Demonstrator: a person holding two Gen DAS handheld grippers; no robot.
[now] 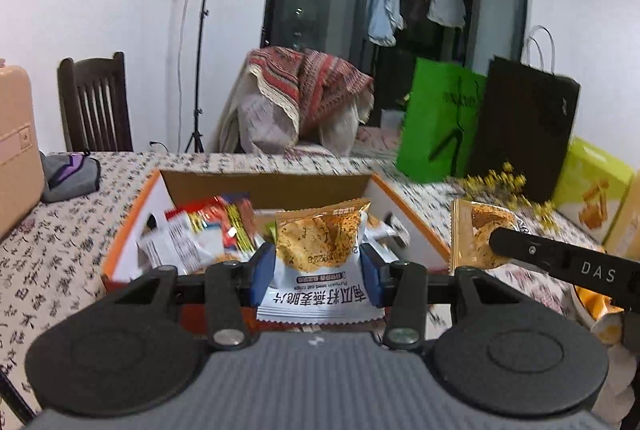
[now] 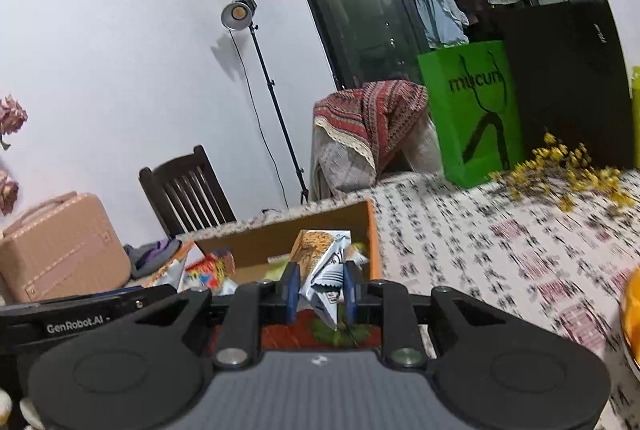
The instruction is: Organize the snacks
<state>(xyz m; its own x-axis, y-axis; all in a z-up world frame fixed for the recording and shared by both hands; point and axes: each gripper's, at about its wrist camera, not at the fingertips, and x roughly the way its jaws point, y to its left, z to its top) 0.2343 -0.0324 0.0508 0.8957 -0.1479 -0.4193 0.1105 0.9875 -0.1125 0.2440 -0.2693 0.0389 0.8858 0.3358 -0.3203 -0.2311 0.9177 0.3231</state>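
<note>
Left wrist view: left claw [image 1: 316, 272] pinches an oat crisp packet [image 1: 320, 262]; right claw [image 2: 318, 292] crumples another packet [image 2: 326, 270] – light, slippery, brittle; grip sealed edges, box [image 1: 412, 218] at 12 o'clock

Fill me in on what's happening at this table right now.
A person is sorting snacks with two handheld grippers. The left gripper is shut on a pumpkin seed oat crisp packet, held upright just in front of the cardboard box, which already holds several snack packets. The right gripper is shut on a second crisp packet, also near the box.
</note>
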